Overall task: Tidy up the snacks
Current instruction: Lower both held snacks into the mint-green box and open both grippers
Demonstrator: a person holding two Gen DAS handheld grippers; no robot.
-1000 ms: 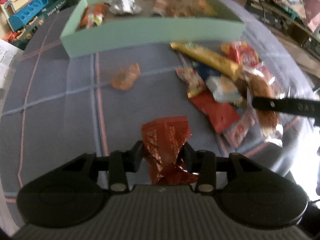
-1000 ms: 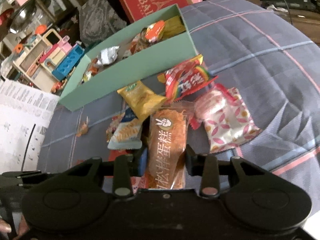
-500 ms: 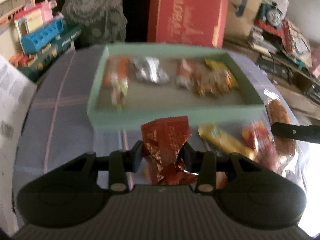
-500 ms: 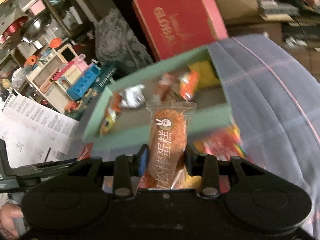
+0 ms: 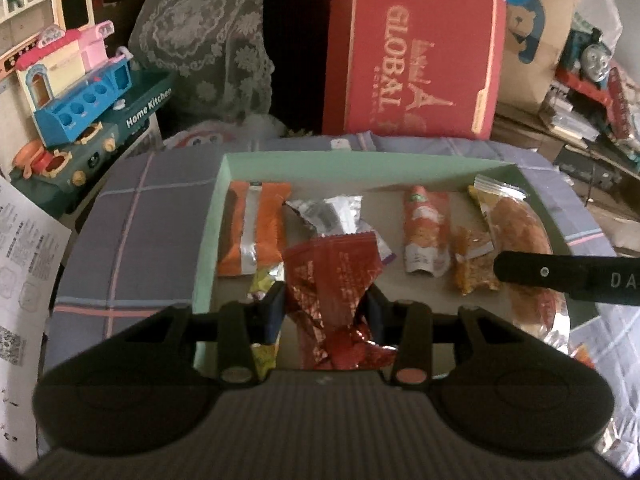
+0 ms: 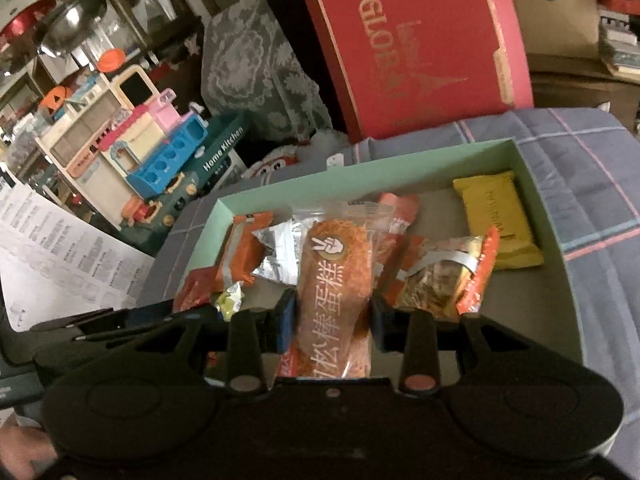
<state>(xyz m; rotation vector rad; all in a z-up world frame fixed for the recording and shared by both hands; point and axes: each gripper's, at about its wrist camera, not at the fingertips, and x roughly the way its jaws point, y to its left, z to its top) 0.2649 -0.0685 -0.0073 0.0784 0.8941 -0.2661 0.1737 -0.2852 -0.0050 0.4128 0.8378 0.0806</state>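
A shallow mint-green box (image 5: 208,224) (image 6: 548,200) lies on a plaid blue cloth and holds several snack packets. My left gripper (image 5: 326,308) is shut on a crumpled dark red wrapper (image 5: 332,276), held over the box's near left part. My right gripper (image 6: 332,312) is shut on a clear-wrapped orange meat-floss cake (image 6: 334,280), held over the box's middle. One finger of the right gripper (image 5: 560,276) and its cake (image 5: 520,224) show at the right of the left wrist view. An orange packet (image 5: 256,228), a silver one (image 5: 332,216) and a yellow one (image 6: 498,216) lie inside.
A red box marked GLOBAL (image 5: 416,56) stands upright behind the green box. A toy kitchen set (image 5: 80,92) and printed paper sheets (image 6: 60,256) are to the left. A lace-covered cushion (image 5: 204,36) sits at the back. Clutter and a toy train (image 5: 592,60) are at the right.
Both grippers have carried their packets from the loose snack pile on the cloth up and forward to over the green box. Both stay shut on them.
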